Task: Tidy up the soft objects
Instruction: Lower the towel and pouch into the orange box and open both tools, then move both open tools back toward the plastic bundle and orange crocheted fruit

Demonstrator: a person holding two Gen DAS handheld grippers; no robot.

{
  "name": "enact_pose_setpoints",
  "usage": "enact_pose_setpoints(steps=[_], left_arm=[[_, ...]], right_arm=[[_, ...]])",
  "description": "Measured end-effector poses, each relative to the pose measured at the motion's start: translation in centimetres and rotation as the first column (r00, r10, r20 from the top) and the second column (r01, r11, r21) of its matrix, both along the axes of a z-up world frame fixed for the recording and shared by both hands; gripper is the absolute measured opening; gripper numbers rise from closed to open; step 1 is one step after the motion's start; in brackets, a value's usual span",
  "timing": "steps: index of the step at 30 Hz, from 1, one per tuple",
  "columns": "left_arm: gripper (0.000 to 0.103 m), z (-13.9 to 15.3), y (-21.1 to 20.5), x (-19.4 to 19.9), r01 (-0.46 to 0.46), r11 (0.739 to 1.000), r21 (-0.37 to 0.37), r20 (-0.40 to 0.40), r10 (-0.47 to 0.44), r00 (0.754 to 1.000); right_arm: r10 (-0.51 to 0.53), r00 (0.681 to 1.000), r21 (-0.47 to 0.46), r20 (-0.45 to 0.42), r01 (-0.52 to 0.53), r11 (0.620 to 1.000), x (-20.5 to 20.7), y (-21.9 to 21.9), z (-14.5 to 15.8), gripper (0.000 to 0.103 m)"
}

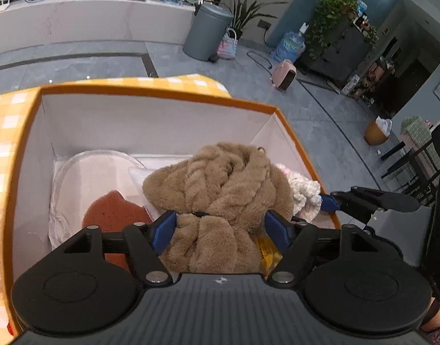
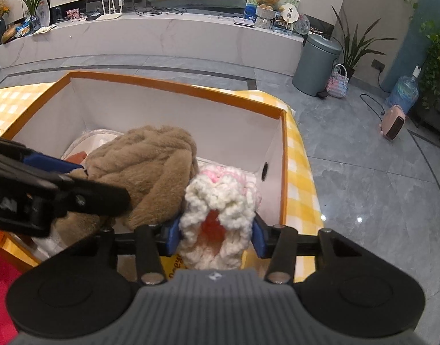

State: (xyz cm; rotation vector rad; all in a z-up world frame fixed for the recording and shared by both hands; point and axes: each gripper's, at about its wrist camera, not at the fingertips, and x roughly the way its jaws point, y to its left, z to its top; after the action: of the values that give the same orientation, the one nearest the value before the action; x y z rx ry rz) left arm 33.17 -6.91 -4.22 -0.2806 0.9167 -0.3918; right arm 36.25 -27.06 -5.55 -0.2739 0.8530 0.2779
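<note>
The brown plush scarf [image 1: 220, 184], thick and twisted like a braid, hangs bunched over the open orange box [image 1: 162, 93], its lower end pinched between the blue pads of the left tongs [image 1: 220, 227], which are clamped on it. Its bulk sits above the box's white interior, toward the right side in the left wrist view. Just beside it, touching its right flank, is a chunky knitted piece in cream and pink yarn [image 2: 220, 201]; the right tongs [image 2: 217, 235] are clamped on this, with an orange-red patch showing at its middle between the pads. From the right wrist view the knitted piece hangs over the near right part of the box, and the scarf [image 2: 151, 166] lies to its left, partly behind the black body of the left tongs [image 2: 76, 192].

Down inside the box lie a white padded item [image 1: 84, 172] with a rounded edge against the far left wall, and a rust-red soft item [image 1: 113, 212] in front of it, partly hidden by the left tongs. A yellow packet [image 1: 265, 253] with print shows under the scarf near the right pad.

The box stands on a desk covered by a yellow and white checked cloth [image 2: 300, 172]. Beyond, on the grey tiled floor, stand a grey pedal bin [image 2: 314, 63] and a small pink heater [image 2: 392, 122].
</note>
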Motion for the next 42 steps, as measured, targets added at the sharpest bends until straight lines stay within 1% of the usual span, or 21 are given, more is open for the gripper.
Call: enact_pose_setpoints(steps=[2, 3, 5, 6, 9, 13, 18, 22, 26, 31, 36, 42], left_arm=[[0.090, 0.6, 0.0, -0.3, -0.005, 1.000, -0.007, 0.015, 0.005, 1.000], [0.090, 0.9, 0.1, -0.5, -0.004, 1.000, -0.011, 0.020, 0.005, 1.000], [0.091, 1.4, 0.1, -0.7, -0.003, 1.000, -0.006, 0.025, 0.003, 1.000], [0.090, 1.8, 0.1, -1.0, -0.002, 1.000, 0.000, 0.032, 0.002, 0.999], [0.091, 2.8, 0.1, -1.7, -0.004, 1.000, 0.014, 0.062, 0.003, 0.998], [0.091, 4.1, 0.1, -3.2, -0.003, 1.000, -0.006, 0.093, 0.003, 0.996], [0.090, 5.7, 0.3, -6.4, 0.013, 0.998, 0.061, 0.218, -0.026, 0.976], [0.090, 6.5, 1.0, -9.2, 0.034, 0.997, 0.076, 0.263, -0.053, 0.963], [0.090, 6.5, 1.8, -12.3, 0.058, 0.995, 0.080, 0.286, -0.079, 0.955], [0.090, 5.7, 3.4, -16.3, 0.024, 0.994, 0.105, 0.306, -0.056, 0.950], [0.090, 4.2, 5.9, -19.6, -0.016, 0.997, 0.080, 0.280, -0.007, 0.960], [0.088, 2.7, 8.8, -23.4, -0.043, 0.990, 0.132, 0.267, 0.006, 0.964]], right_arm=[[0.006, 1.000, 0.001, -0.006, -0.006, 1.000, -0.2, -0.1, 0.4, 0.049], [0.006, 1.000, -0.004, -0.007, -0.006, 1.000, -0.3, -0.1, 0.6, 0.051], [-0.002, 1.000, -0.023, 0.003, 0.002, 1.000, -0.6, -0.1, 1.1, 0.059], [0.000, 1.000, -0.020, 0.007, 0.000, 1.000, -0.8, -0.2, 1.4, 0.060], [0.003, 1.000, -0.021, 0.023, -0.003, 1.000, -1.6, -0.2, 2.5, 0.061], [0.014, 0.998, -0.027, 0.053, -0.013, 1.000, -3.3, -0.3, 3.8, 0.061], [-0.002, 0.996, 0.000, 0.092, 0.002, 1.000, -6.1, -0.4, 5.3, 0.062], [-0.011, 0.992, 0.044, 0.128, 0.005, 0.999, -9.6, -0.2, 5.8, 0.062], [-0.044, 0.985, 0.125, 0.164, 0.023, 0.992, -13.6, 0.4, 5.9, 0.062], [-0.081, 0.978, 0.217, 0.190, 0.038, 0.975, -18.6, 2.2, 4.9, 0.063], [-0.103, 0.972, 0.276, 0.210, 0.042, 0.960, -22.9, 4.5, 4.3, 0.063], [-0.106, 0.970, 0.343, 0.217, 0.026, 0.939, -26.6, 6.8, 3.2, 0.063]])
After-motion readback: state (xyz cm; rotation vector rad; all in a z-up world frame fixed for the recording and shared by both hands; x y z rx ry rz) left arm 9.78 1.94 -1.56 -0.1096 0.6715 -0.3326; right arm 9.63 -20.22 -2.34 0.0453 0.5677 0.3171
